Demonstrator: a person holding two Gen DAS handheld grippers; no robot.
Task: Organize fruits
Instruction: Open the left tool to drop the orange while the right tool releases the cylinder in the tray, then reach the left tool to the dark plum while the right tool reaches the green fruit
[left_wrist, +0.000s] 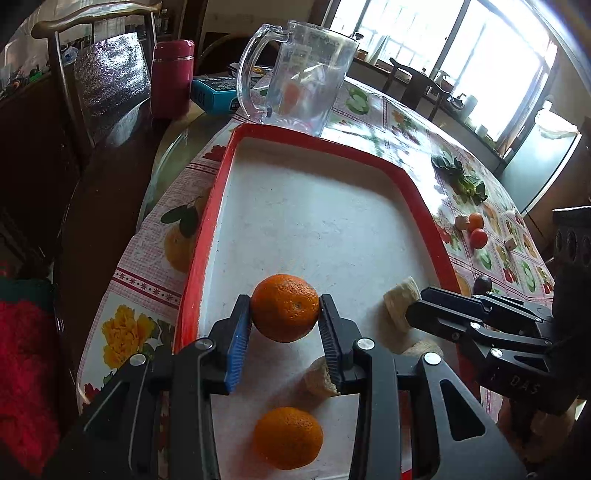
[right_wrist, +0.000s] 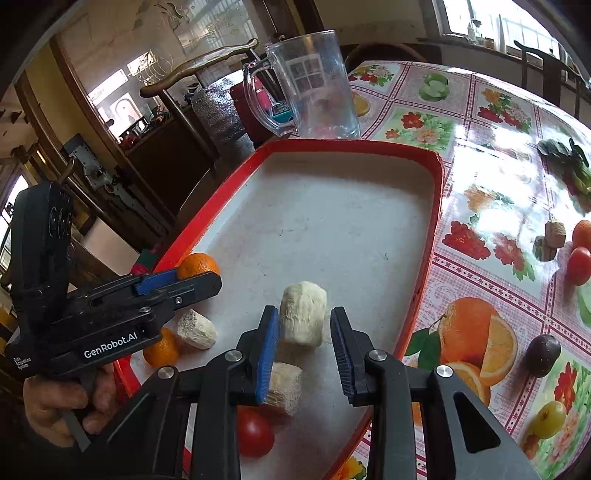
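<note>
Orange mandarin (left_wrist: 284, 307) clamped across its middle by left gripper (left_wrist: 284, 314): firm, light, rolls easily. Right gripper (right_wrist: 303, 334) wide, empty.

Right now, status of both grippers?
Left gripper: shut on an orange.
Right gripper: open, empty, jaws around a pale chunk without touching.

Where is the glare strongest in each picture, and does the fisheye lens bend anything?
Left wrist view: windows blown out white, tablecloth glossy behind the pitcher. Right wrist view: bright glare patch on the tablecloth right of the tray. Both: tray edges curve, corners dark.
</note>
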